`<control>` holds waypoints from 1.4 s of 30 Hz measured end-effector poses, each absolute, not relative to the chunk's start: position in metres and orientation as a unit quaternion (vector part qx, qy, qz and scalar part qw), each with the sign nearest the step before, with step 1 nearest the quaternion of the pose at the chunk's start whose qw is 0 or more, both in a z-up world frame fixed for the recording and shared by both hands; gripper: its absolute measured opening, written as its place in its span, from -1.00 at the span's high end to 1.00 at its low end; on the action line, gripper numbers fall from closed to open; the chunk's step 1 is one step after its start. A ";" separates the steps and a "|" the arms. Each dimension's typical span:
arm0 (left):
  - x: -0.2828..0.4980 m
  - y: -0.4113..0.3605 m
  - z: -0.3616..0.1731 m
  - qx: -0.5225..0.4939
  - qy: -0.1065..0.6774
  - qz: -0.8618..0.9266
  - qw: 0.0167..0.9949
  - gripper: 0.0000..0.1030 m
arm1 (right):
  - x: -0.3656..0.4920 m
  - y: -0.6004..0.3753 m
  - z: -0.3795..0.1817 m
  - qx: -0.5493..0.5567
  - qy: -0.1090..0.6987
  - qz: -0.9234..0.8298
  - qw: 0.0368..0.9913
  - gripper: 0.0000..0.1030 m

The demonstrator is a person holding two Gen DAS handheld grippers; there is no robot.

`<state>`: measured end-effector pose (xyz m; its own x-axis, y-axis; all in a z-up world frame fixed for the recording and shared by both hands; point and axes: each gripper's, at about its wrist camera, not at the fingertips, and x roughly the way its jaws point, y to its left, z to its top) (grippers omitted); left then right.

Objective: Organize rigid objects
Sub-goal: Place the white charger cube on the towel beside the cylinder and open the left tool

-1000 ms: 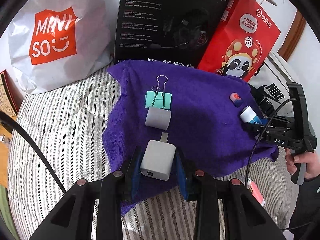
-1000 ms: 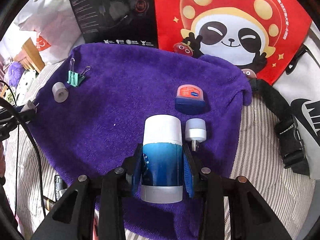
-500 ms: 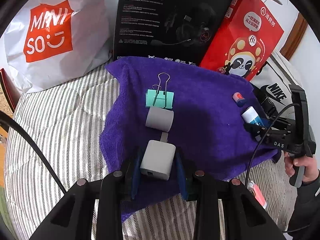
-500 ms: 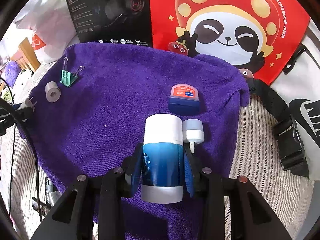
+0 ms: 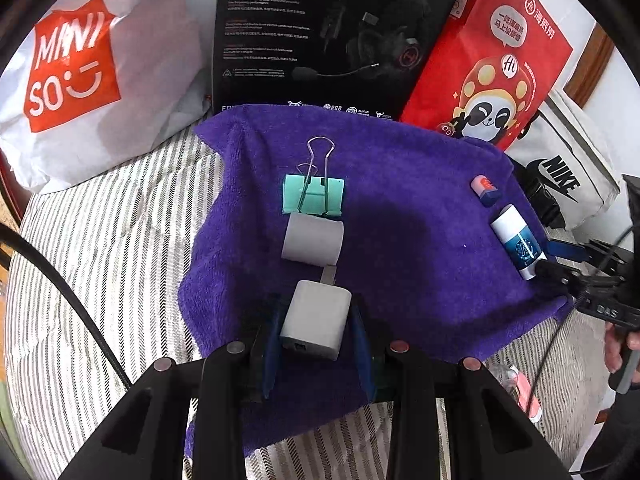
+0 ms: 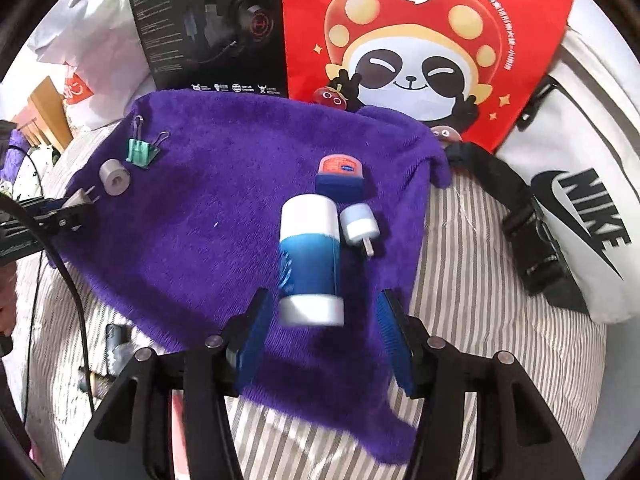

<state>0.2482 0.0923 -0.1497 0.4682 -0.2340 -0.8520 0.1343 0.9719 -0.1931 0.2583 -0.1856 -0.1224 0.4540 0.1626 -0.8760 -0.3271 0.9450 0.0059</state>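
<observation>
My left gripper is shut on a grey charger at the near edge of the purple towel. Its prongs point at a grey roll, and a green binder clip lies just beyond. The jaws of my right gripper are opening. A blue and white tube lies on the towel between its pads, and neither pad touches it. Beside the tube are a small white plug and a red and blue tin.
Behind the towel stand a white Miniso bag, a black headset box and a red panda bag. A white Nike bag with a black strap lies to the right. Striped bedding surrounds the towel, and a black cable crosses it.
The right gripper's jaws have spread off the tube, which now lies loose on the towel, and the gripper has drawn back a little. The left gripper still holds the charger.
</observation>
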 end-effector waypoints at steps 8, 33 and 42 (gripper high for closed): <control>0.257 0.083 -0.154 -0.027 0.511 -0.109 0.852 0.41 | 0.239 -0.182 -0.113 -0.091 0.499 0.147 0.849 -0.04; 0.261 0.062 -0.158 0.055 0.515 -0.093 0.850 0.40 | 0.206 -0.198 -0.100 -0.058 0.492 0.139 0.857 -0.04; 0.261 0.056 -0.157 0.049 0.526 -0.095 0.844 0.14 | 0.194 -0.212 -0.098 -0.040 0.497 0.128 0.857 -0.04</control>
